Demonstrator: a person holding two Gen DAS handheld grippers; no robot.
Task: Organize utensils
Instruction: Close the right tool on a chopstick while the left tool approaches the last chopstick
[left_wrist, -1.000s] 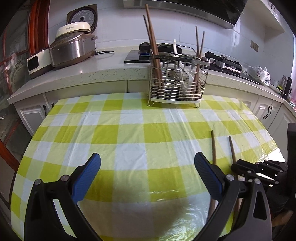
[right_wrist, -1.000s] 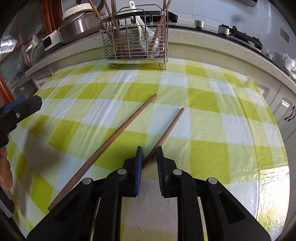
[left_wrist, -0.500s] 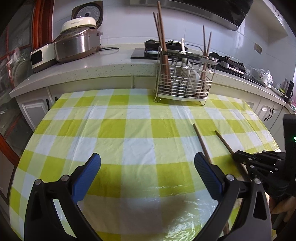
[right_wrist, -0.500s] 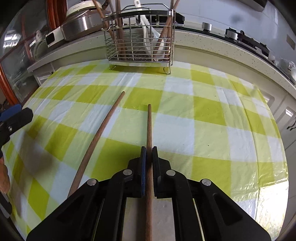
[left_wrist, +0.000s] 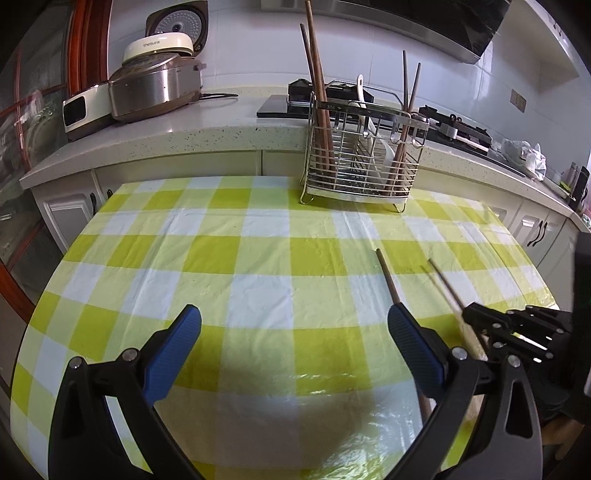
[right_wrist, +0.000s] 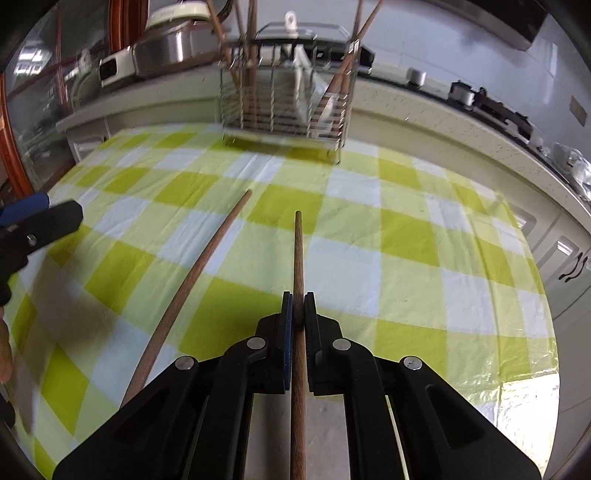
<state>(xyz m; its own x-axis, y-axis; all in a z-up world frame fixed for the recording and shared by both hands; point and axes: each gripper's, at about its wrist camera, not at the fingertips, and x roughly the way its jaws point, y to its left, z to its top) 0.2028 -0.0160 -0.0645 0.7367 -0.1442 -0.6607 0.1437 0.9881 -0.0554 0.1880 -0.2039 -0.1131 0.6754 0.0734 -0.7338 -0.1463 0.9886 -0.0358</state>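
Most utensils already stand in the wire rack (right_wrist: 286, 88) — right hand-held gripper (right_wrist: 298, 299) clenched on one chopstick (right_wrist: 298, 251), second chopstick (right_wrist: 207, 258) left, near the rack — left hand-held gripper (left_wrist: 293, 347) released, empty.

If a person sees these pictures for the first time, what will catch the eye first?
First, the wooden chopstick clamped in the shut right gripper, pointing towards the wire rack at the far edge of the yellow checked table. A second chopstick lies on the cloth just left of it. The left gripper hangs open, holding nothing.
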